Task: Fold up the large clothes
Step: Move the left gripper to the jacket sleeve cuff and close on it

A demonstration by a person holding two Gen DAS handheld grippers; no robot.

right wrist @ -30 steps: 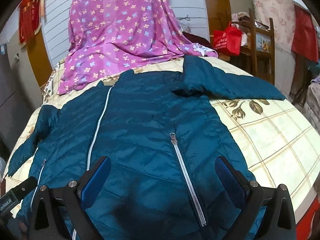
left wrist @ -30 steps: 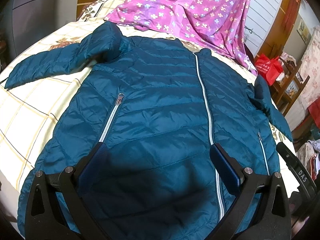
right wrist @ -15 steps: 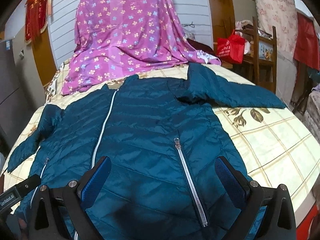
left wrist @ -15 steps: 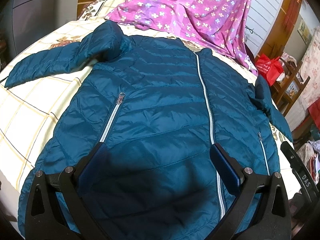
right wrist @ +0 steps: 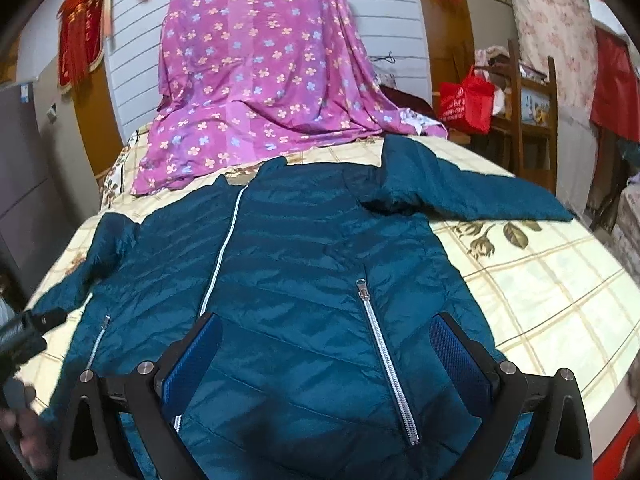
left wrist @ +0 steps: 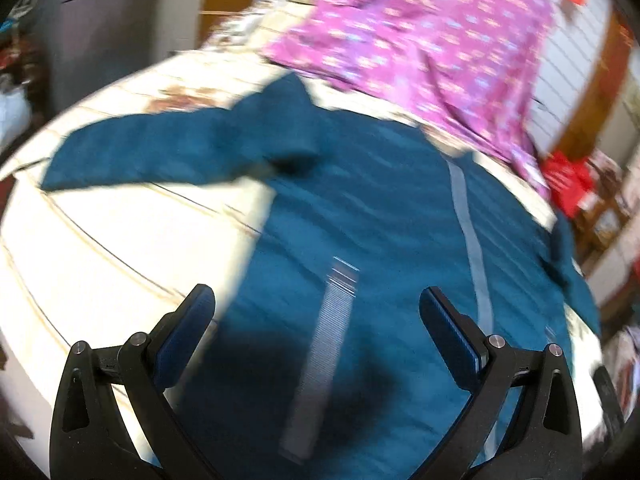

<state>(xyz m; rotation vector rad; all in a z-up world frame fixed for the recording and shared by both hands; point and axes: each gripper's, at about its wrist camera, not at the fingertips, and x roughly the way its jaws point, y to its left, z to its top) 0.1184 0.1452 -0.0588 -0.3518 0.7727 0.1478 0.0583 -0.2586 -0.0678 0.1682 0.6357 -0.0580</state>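
A teal quilted jacket (right wrist: 304,264) lies flat, front up and zipped, on a cream checked bedspread (right wrist: 540,292), both sleeves spread out sideways. It also shows, motion-blurred, in the left wrist view (left wrist: 360,220). My left gripper (left wrist: 316,320) is open and empty above the jacket's lower left side, its left finger over the bedspread beside the jacket's edge. My right gripper (right wrist: 326,344) is open and empty above the hem, near the right pocket zipper (right wrist: 384,360). The left sleeve (left wrist: 160,152) reaches toward the bed's left edge.
A purple floral cloth (right wrist: 256,80) drapes over something at the head of the bed. A red bag (right wrist: 464,100) and a wooden chair (right wrist: 532,120) stand to the right. The left gripper's body (right wrist: 20,336) shows at the left edge of the right wrist view.
My left gripper has swung quickly to the left, toward the jacket's left edge, blurring its view. My right gripper has pulled back and risen a little. The jacket has not moved.
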